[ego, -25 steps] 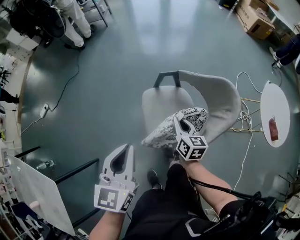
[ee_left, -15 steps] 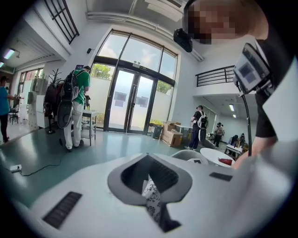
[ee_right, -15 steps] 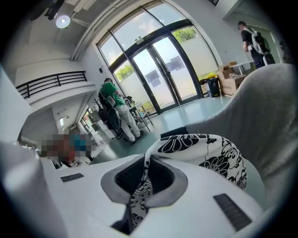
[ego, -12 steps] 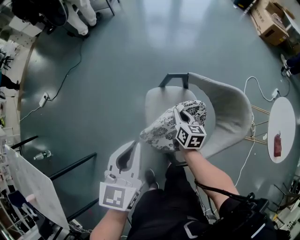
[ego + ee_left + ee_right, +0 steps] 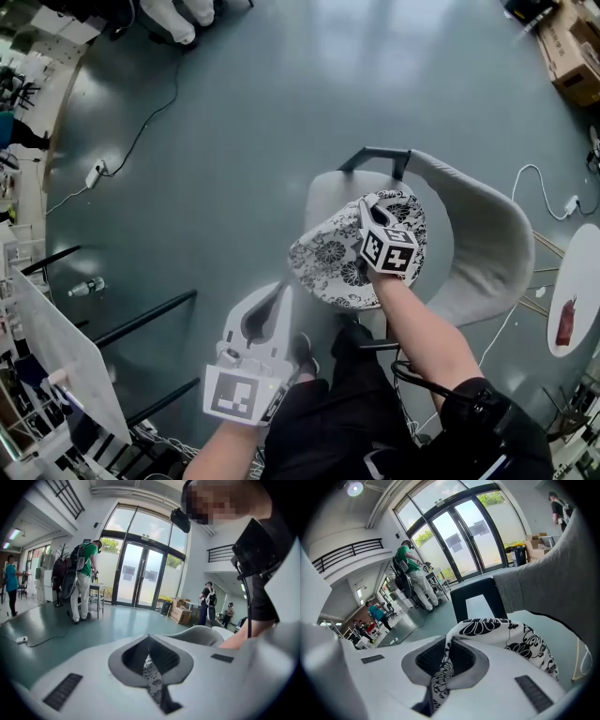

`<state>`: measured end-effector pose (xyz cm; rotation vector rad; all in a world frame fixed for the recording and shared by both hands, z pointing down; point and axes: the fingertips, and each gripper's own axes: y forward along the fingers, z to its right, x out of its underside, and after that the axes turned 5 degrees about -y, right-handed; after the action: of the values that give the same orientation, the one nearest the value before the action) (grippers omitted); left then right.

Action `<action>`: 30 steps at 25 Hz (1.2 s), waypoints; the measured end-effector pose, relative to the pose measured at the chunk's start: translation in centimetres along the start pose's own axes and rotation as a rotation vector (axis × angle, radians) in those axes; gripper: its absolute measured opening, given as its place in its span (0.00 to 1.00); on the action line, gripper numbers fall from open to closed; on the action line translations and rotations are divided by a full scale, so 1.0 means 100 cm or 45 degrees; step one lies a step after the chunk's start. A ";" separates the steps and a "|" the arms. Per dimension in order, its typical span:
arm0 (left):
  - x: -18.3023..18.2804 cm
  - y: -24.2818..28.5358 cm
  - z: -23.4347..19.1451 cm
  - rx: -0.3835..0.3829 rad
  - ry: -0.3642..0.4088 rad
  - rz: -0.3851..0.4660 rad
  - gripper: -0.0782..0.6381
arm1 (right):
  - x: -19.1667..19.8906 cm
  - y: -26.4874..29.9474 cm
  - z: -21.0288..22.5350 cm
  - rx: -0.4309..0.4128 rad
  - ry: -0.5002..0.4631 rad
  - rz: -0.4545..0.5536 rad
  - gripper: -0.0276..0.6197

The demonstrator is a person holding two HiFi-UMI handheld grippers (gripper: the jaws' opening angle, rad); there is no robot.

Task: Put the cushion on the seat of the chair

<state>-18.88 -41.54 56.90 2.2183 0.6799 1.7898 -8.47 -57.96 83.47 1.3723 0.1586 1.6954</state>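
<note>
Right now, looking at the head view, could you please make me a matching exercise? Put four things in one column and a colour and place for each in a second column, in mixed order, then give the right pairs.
Things
1. cushion
2. chair
3. round table
4. cardboard box

Colour and place
A. brown, on the floor at the top right
B. black and white pattern, above the seat
C. white, at the right edge
D. grey, under the cushion

Pairs: 1-B, 2-D, 3-C, 4-A

right gripper [image 5: 448, 641] pinching cushion [image 5: 508, 632], chair [image 5: 534, 585] behind
</note>
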 end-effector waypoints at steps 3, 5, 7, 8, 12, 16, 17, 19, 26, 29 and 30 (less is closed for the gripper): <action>0.006 0.011 -0.006 -0.013 -0.051 -0.006 0.12 | 0.006 0.021 0.004 -0.016 -0.007 -0.025 0.08; 0.010 0.017 -0.009 -0.023 -0.043 -0.014 0.12 | 0.009 0.035 0.007 -0.023 -0.015 -0.039 0.08; 0.014 0.022 -0.011 -0.034 -0.040 -0.017 0.12 | 0.013 0.047 0.011 -0.027 -0.022 -0.054 0.08; 0.017 0.025 -0.012 -0.043 -0.040 -0.015 0.12 | 0.015 0.054 0.014 -0.029 -0.024 -0.061 0.08; 0.023 0.031 -0.018 -0.083 -0.059 -0.003 0.12 | 0.024 0.077 0.023 -0.030 -0.035 -0.082 0.08; 0.034 0.030 -0.021 -0.099 -0.074 -0.023 0.12 | 0.034 0.100 0.027 -0.040 -0.038 -0.104 0.08; 0.038 0.029 -0.022 -0.103 -0.087 -0.035 0.12 | 0.036 0.105 0.029 -0.039 -0.035 -0.109 0.08; 0.045 0.026 -0.024 -0.113 -0.094 -0.049 0.12 | 0.041 0.113 0.032 -0.037 -0.050 -0.118 0.08; 0.056 0.018 -0.025 -0.125 -0.120 -0.072 0.12 | 0.054 0.132 0.038 -0.045 -0.036 -0.142 0.11; 0.058 0.013 -0.024 -0.125 -0.114 -0.086 0.12 | 0.054 0.133 0.037 -0.042 -0.047 -0.136 0.16; 0.058 0.010 -0.024 -0.127 -0.114 -0.091 0.12 | 0.052 0.133 0.035 -0.042 -0.053 -0.128 0.17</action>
<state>-20.11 -39.92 62.98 2.1661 0.6284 1.6431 -12.80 -63.40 96.46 1.3517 0.1727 1.5788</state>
